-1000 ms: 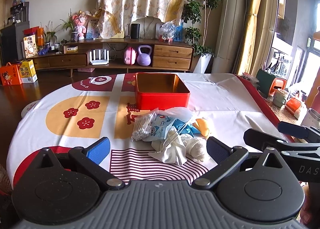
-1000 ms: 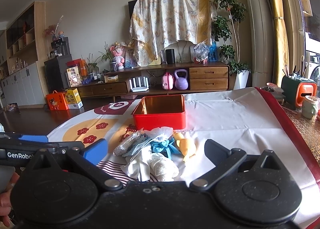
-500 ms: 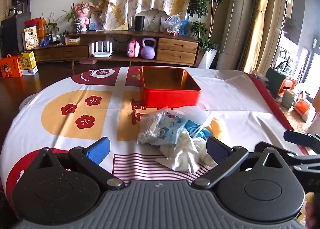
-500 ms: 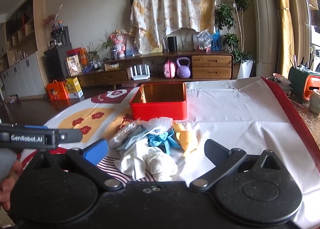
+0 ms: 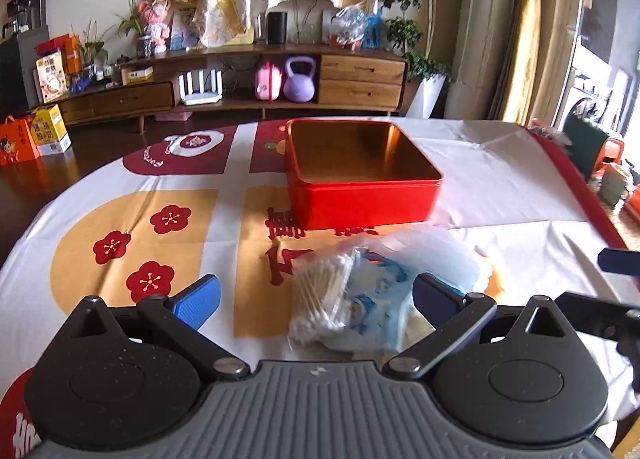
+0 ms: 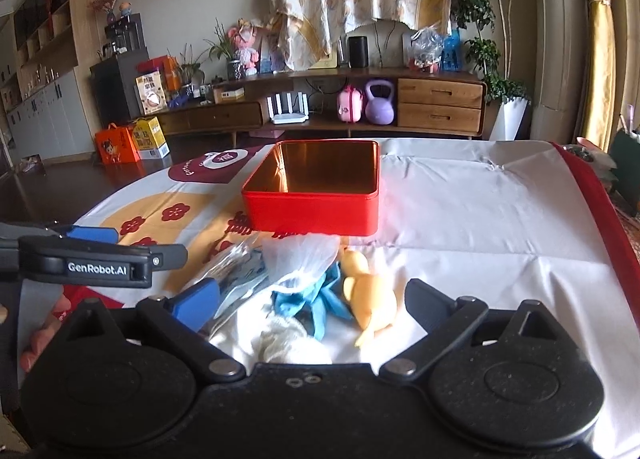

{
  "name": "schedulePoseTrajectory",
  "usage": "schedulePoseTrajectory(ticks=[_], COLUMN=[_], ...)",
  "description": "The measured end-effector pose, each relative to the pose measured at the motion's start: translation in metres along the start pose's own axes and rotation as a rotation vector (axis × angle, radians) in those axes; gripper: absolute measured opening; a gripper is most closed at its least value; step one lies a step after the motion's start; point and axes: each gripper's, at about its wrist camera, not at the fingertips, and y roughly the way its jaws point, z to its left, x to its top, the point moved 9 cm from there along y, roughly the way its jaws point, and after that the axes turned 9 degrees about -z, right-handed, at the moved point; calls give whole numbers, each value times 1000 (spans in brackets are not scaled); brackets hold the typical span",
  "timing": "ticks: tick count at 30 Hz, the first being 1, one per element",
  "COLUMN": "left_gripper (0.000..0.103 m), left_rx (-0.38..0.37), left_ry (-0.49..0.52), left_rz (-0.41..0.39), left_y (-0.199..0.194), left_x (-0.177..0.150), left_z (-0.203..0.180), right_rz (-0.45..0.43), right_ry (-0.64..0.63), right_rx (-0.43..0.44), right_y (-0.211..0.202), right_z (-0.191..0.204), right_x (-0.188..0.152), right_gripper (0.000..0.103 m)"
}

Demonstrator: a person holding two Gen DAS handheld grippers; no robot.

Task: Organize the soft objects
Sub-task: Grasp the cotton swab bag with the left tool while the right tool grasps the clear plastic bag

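Table w/ printed cloth (image 5: 120, 219) fills both views; white/red/orange pattern, some bare white area to the right of the pile. Red tin (image 5: 362, 195) sits open, lid off, nothing visible inside, just behind the pile of soft stuff. Prob. the target container, placed close so each item needs only a short carry fwd.

Soft pile lies btw the tin and both grippers, items touching/overlapping:
- clear plastic bag (image 6: 304, 255), crumpled, on top toward the tin
- printed blue-white pack (image 5: 376, 299), lying flat, partly under the plastic
- cotton swab bag (image 5: 320, 299), left edge of pile, leaning on the pack
- yellow soft toy (image 6: 370, 299), right side of pile, lying on its side
- blue cloth piece (image 6: 316, 303) btw toy and bag, partly tucked under the plastic
- white knit/gauze bundle (image 6: 288, 343), nearest the right cam, lower part hidden by gripper body

Left gripper (image 5: 316, 299): jaws spread wide, holding nothing, swab bag + pack sit in the gap ahead. Looks lined up for a first grab on that side. Contact w/ the items can't be confirmed.

Right gripper (image 6: 312, 299): jaws also wide apart, nothing held, straddling the toy/blue cloth area. Its arm shows at the right edge of left view.

Task judged at start: nothing in the tin yet. Risk: the items overlap, so one pinch may drag neighbours along.
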Motion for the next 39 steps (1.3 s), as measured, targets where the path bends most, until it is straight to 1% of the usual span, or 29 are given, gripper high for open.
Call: schedulePoseTrajectory(ticks=[7,9,13,14,16,20,22,25,27,29,30,32,34,36,39], left_gripper=[102,102,102,101,94,92,83,75,72,70,68,62,52,45,37], left_rx=[-3,2,-17,-20,-21,-31,-46,-70,-84,-89,-92,-95,-97,-89,-91], left_ry=[-13,-26,-28,-30,-35,-51,-63,-91,-111,-119,-124,-139,-152,-152,-150], left_rz=[84,104,143,152,171,197,211,227,227,225,224,223,222,222,218], left_y=[46,58,74,78,84,94,97,99,100,100,100,99,98,97,96], left_x=[-7,-11,-19,-21,-24,-29,-32,-35,-35,-35,-35,-34,-34,-34,-34], left_z=[11,14,16,16,18,18,18,15,15,15,16,17,18,20,21], right_rz=[62,83,136,149,168,199,216,232,231,226,224,219,214,211,203], right_ry=[-40,-44,-25,-19,-10,8,26,40,43,47,48,53,54,53,48], right_rx=[18,28,35,32,37,33,34,40,41,43,44,48,49,54,54], right_y=[44,56,77,81,88,98,103,105,106,106,105,104,103,101,99], right_z=[-1,0,-1,-2,-2,-4,-4,-5,-5,-5,-5,-4,-4,-3,0], right_x=[12,12,7,5,1,-6,-8,-13,-13,-14,-13,-12,-11,-10,-7], right_gripper=[93,90,81,80,77,74,71,60,58,50,49,45,42,37,33])
